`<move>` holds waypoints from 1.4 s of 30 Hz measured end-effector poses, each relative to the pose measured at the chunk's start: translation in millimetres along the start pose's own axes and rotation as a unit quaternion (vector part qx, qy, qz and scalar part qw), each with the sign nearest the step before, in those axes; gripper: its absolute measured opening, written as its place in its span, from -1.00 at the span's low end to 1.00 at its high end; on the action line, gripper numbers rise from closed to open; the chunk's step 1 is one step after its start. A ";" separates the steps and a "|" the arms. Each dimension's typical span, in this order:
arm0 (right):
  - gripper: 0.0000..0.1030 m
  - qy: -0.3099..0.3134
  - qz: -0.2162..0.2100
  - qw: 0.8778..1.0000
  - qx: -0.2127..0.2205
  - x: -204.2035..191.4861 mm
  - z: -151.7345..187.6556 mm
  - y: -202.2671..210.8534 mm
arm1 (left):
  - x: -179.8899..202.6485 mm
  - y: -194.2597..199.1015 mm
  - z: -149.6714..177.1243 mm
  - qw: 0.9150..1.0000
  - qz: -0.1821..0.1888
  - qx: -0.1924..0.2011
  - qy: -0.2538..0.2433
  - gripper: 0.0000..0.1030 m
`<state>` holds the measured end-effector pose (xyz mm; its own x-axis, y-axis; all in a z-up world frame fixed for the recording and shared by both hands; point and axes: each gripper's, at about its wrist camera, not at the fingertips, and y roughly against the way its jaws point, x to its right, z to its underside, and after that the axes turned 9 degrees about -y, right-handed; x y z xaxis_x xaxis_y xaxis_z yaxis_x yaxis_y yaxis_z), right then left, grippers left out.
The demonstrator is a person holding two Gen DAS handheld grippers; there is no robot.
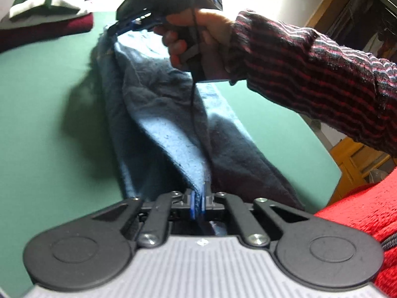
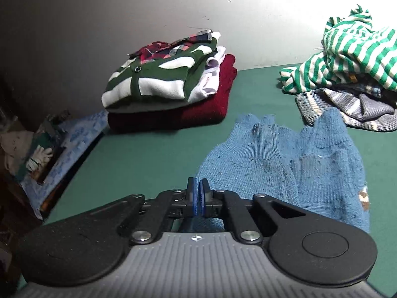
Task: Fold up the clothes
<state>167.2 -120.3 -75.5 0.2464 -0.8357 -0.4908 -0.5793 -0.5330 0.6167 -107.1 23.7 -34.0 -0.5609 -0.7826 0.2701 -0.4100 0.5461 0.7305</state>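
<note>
A blue knitted sweater is stretched above the green table between both grippers. My left gripper is shut on its near edge. My right gripper, seen at the top of the left wrist view in a hand with a striped sleeve, is shut on the far edge. In the right wrist view the right gripper has its pads closed with blue knit just below them, and the rest of the sweater hangs down to the right.
A stack of folded clothes with a green-and-white cardigan on top sits at the table's far side; it also shows in the left wrist view. A heap of unfolded striped clothes lies at the far right. Red fabric is at lower right.
</note>
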 end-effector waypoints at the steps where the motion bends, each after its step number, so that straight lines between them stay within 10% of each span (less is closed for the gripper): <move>1: -0.92 -0.008 -0.003 1.000 -0.004 1.0 0.6 -4.2 | -2.2 -2.1 1.5 1.000 -0.003 -0.005 0.003 -1.00; 11: -0.42 -0.045 -0.011 0.999 0.011 19.1 -1.4 5.5 | -3.7 -10.7 10.4 0.999 0.016 -0.025 0.016 -1.00; 19: -0.52 0.004 0.003 1.000 -0.010 23.2 -11.8 -12.5 | -4.1 -10.0 8.5 0.999 0.011 -0.039 0.000 -1.00; 22: -0.89 0.006 0.053 0.999 0.010 35.7 -13.3 -21.0 | -2.0 2.5 4.9 0.999 -0.011 -0.037 -0.016 -0.96; 27: -1.00 -0.018 0.041 0.999 0.028 53.1 -15.4 -12.8 | 2.4 28.8 -5.5 0.994 -0.082 -0.028 -0.072 -0.41; 37: -0.29 0.065 0.077 0.993 0.062 40.5 -21.2 -27.9 | 2.1 9.6 -36.1 0.992 -0.068 0.002 -0.104 -0.41; 42: -0.78 0.084 0.084 0.991 0.059 40.5 -19.0 -28.9 | 6.1 -34.4 -35.2 0.994 -0.031 -0.025 -0.099 -0.36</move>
<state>208.7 -141.3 -101.4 0.2580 -0.9272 -0.2714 -0.7077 -0.3726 0.6003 -71.2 -10.4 -35.4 -0.6680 -0.7375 0.0993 -0.4147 0.4798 0.7732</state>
